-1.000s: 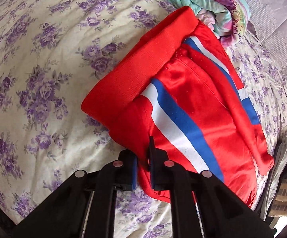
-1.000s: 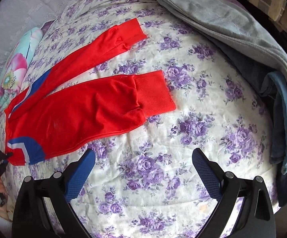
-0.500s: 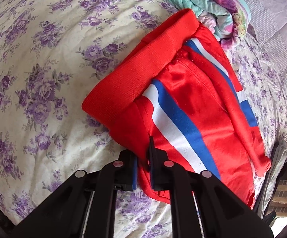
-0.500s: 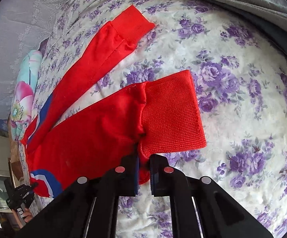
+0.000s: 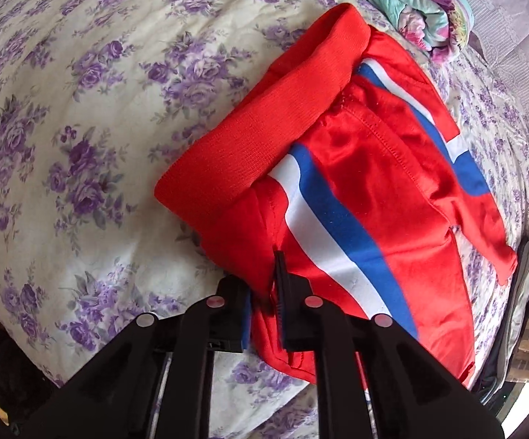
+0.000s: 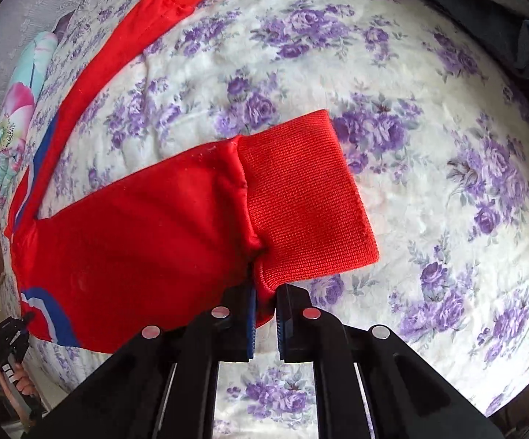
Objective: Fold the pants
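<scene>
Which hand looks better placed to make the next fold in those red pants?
Right, probably. The right gripper pinches the near leg's cuff, a free end that can swing over. The left gripper pinches the pants near the waistband, better suited to anchoring.

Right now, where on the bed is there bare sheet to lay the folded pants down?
Bare floral sheet lies beyond the near leg's cuff, up to the grey clothes. More lies left of the waistband. Crowded: the folded blanket beside the red pants.
</scene>
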Available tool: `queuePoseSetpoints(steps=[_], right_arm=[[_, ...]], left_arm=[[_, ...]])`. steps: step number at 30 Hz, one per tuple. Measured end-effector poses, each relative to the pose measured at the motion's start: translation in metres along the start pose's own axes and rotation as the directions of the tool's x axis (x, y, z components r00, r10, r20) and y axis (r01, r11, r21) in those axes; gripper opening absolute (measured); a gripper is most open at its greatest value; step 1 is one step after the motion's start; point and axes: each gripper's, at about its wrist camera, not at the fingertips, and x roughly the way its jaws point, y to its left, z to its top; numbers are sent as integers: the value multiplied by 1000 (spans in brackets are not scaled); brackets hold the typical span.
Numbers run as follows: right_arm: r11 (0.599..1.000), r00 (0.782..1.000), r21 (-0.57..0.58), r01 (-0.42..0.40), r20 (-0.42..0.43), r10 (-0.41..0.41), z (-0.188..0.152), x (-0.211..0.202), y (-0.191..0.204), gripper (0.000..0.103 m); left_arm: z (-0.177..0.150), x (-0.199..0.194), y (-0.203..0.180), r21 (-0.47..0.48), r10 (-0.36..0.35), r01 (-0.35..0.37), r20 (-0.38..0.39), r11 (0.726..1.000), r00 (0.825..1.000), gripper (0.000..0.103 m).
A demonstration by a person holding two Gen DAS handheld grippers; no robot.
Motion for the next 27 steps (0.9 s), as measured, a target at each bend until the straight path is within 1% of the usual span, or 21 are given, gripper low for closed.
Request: queuePoseSetpoints(steps=[2,3,4,5,7,9,10,11,12,13,15,16,17,18,19,21,22,23,25,26,27], right_arm=[[994,997,-79,70,-17,-72,5,-1,14,12],[990,995,-106,88,-29,-92,7,-3,19,13],[988,994,-122,92,-39,-98,7,-6,21,19],[986,993,-132,100,-46,-106,7,-11,21,32],[977,987,-154,151,-32,-157,6,-26,21,47],[955,973,-191,225,-4,-230,6,-41,21,49],[943,964,-204,264,16,-266,9,-49,21,50],[936,958,-206,286,46,-282,15,-57,21,50],[938,959,-202,283,77,-273,24,-66,22,50],[948,965,-193,255,110,-237,37,-73,23,50],[972,979,-176,154,163,-125,71,-82,25,50],[980,980,-171,106,187,-73,90,-81,32,50],[984,976,-166,61,215,-24,112,-77,40,50],[987,971,-156,25,239,13,136,-68,55,50],[990,968,-141,-11,246,46,158,-61,58,50],[994,972,-104,-33,230,56,195,-38,68,49],[995,975,-91,-34,215,53,211,-29,70,49],[996,979,-81,-32,198,47,226,-19,73,49],[999,988,-54,-2,155,11,247,1,75,48],[999,991,-40,-1,137,6,252,11,73,48],[1000,993,-26,-13,115,16,258,20,73,48]], left_arm=[[1,-4,-13,42,54,-54,1,998,999,16],[-1,-9,-17,67,61,-61,1,996,998,21],[-3,-14,-20,92,56,-56,1,994,998,28],[-6,-21,-21,109,59,-59,5,992,998,29],[-14,-41,-18,131,80,-85,37,988,996,29],[-19,-63,-12,145,119,-131,87,981,989,29],[-20,-74,-10,145,148,-164,116,976,982,29],[-19,-85,-9,141,171,-192,146,971,974,29],[-16,-95,-9,140,176,-202,174,969,969,29],[-11,-102,-12,147,169,-200,197,969,966,29],[5,-106,-30,196,144,-187,215,963,966,31],[16,-102,-44,229,135,-185,218,956,967,34],[26,-96,-60,261,124,-181,219,948,968,35],[37,-90,-76,289,101,-162,215,944,971,35],[47,-82,-89,308,74,-136,206,942,976,36],[73,-59,-109,318,44,-97,169,943,985,36],[88,-45,-118,320,46,-89,141,943,989,36],[97,-30,-126,318,66,-103,125,942,990,36],[115,1,-139,339,118,-141,88,930,989,36],[120,16,-144,359,153,-169,73,918,986,36],[124,31,-148,380,200,-209,63,901,978,36]])
